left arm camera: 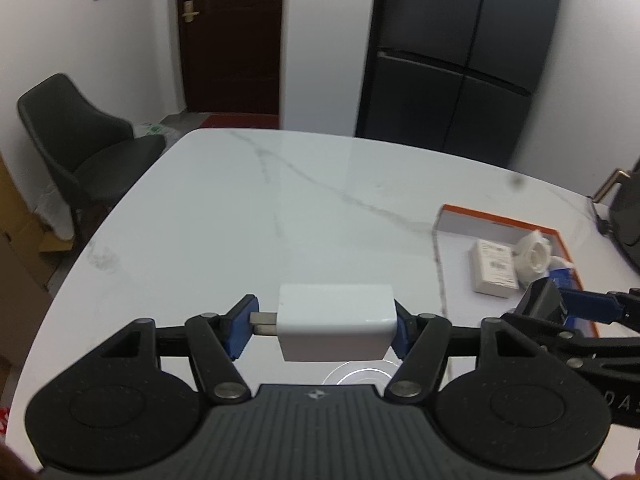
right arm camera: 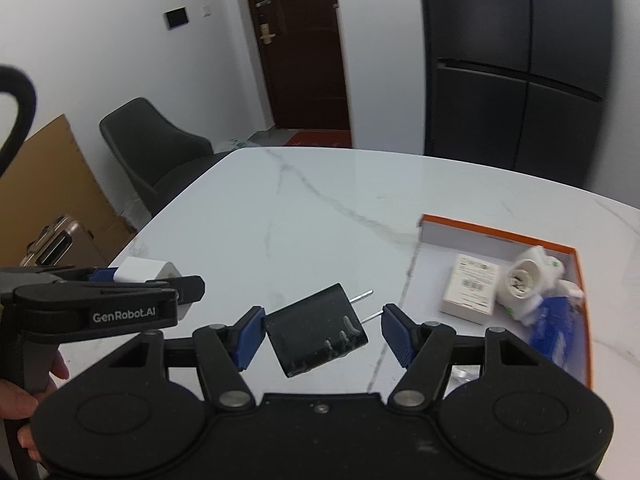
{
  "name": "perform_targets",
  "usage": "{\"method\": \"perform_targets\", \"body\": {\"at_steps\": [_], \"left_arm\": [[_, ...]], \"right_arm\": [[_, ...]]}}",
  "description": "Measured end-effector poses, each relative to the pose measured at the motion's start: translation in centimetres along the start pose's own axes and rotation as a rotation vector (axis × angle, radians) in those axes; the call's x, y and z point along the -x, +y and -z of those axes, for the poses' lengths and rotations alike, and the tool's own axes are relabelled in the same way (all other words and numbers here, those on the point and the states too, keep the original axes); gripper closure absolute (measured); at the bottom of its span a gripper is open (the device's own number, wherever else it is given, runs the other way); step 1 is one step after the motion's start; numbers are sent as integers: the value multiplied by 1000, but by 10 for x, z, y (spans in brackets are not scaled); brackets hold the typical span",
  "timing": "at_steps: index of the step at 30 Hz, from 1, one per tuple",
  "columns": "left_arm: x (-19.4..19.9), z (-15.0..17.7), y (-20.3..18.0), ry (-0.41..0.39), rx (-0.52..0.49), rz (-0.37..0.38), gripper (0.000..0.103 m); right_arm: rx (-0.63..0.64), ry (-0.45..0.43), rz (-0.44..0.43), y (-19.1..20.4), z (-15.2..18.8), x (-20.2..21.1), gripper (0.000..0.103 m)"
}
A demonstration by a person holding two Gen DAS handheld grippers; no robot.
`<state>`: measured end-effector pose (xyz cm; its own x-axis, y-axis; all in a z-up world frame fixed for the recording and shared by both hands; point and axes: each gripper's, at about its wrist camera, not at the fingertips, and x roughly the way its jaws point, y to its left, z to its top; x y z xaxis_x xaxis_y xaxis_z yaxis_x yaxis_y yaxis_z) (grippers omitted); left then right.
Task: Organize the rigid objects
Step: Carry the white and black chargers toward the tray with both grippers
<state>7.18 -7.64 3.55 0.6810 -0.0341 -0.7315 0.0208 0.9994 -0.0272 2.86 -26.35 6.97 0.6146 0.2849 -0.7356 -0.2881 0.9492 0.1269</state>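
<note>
Your left gripper point(left arm camera: 324, 330) clenches the glossy white plastic charger block point(left arm camera: 336, 322) by prongs and end above the white marble table point(left arm camera: 248, 208), while your right gripper point(right arm camera: 322, 334) pinches the black 2-prong plug adapter point(right arm camera: 316, 330) by prong tip and corner, so it may twist out before the orange-rimmed cardboard tray point(right arm camera: 576, 280).

A wide bare stretch of white marble table point(left arm camera: 248, 216) fills the centre and upper left of both views, open for a gripper to pass. At right centre an orange-rimmed box point(right arm camera: 500, 236) stands in the way, its floor crowded with a white carton point(right arm camera: 472, 288), a white round fitting point(right arm camera: 528, 280) and blue packaging point(right arm camera: 556, 320). In the right wrist view the left gripper point(right arm camera: 132, 276), gripping a white charger point(right arm camera: 144, 270), blocks the lower left. Beyond the table's far left edge sits a dark chair point(left arm camera: 76, 140); a black fridge point(left arm camera: 460, 52) stands behind at upper right
</note>
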Motion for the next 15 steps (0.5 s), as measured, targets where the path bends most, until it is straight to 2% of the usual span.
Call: {"method": "perform_targets", "body": {"at_steps": [15], "left_arm": [[0, 1, -33, -1, -58, 48, 37]], "right_arm": [[-59, -27, 54, -28, 12, 25, 26]]}}
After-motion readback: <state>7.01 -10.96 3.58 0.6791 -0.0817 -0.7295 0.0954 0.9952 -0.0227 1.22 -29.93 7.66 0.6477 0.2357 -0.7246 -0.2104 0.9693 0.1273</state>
